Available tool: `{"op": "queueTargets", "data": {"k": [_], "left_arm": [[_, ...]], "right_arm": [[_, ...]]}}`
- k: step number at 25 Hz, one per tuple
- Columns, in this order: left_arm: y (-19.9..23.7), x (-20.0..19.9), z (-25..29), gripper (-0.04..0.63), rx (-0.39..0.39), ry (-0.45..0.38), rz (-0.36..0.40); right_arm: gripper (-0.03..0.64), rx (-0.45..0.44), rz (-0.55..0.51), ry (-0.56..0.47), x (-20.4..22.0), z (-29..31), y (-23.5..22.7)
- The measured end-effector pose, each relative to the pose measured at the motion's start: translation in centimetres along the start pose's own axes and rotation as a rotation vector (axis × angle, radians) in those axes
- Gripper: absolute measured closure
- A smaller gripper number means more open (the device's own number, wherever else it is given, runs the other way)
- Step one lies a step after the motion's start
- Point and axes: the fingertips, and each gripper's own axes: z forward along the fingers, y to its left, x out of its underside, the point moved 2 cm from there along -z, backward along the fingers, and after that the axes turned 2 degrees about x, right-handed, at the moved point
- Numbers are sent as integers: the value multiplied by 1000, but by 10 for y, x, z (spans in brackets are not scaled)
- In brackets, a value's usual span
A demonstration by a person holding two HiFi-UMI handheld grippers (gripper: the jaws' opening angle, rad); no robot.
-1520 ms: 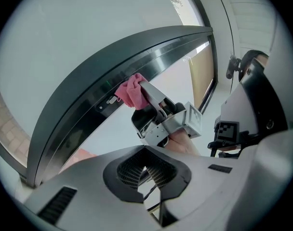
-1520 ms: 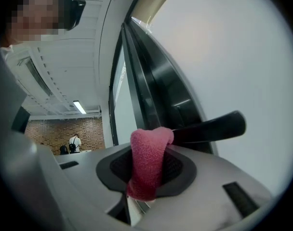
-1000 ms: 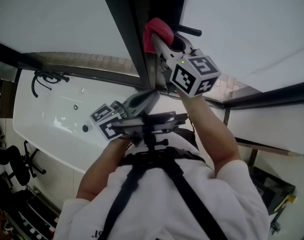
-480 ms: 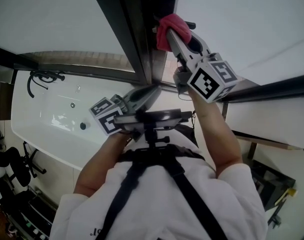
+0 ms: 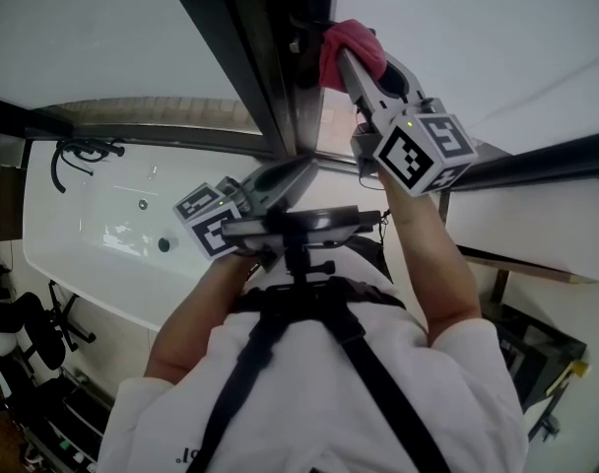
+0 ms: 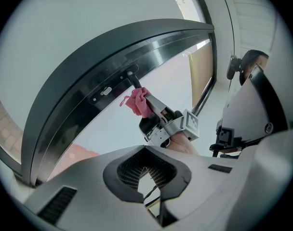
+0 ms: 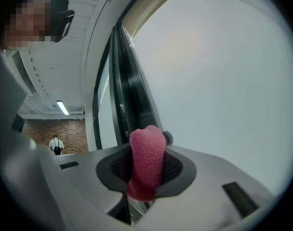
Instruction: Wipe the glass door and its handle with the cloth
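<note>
Cloth (image 5: 351,49), a pink, nubbly knit wad, is pinched in the fingers of the right gripper (image 5: 344,64). In the right gripper view it bulges up out of the fingers as a rounded tongue (image 7: 147,160) and covers most of what lies beyond the tips. Only a small dark round knob (image 7: 168,137) peeps out just past the cloth on the fingers' far side, and whether the cloth touches it cannot be told there.

From the left gripper view a short black handle (image 6: 133,79) juts from the dark metal door frame (image 6: 88,76), and the cloth (image 6: 138,101) sits right at its end, ahead of the right gripper's fingertips. The handle's full shape is lost behind the wad.

The glass door (image 7: 219,71) is a smooth, milky pane beside those fingers, its edges cut off by the view.

The left gripper (image 6: 149,177) shows ribbed dark pads drawn nearly together with only a sliver of light between, holding nothing. It hangs low, well below the cloth, pointing up at the frame.

In the head view the right forearm (image 5: 428,254) reaches up, nearly straight, while the left forearm (image 5: 196,313) is bent close to the chest. Black harness straps (image 5: 280,353) cross the white shirt.
</note>
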Motion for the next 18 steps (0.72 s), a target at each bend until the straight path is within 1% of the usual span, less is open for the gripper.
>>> {"op": "queueTargets", "data": {"k": [7, 18], "left_arm": [[-3, -1, 1, 603, 10, 8, 1], [-2, 1, 2, 603, 21, 12, -11]], "right_arm": [[523, 59, -31, -2, -3, -11, -11], [522, 170, 2, -24, -7, -32, -40]]}}
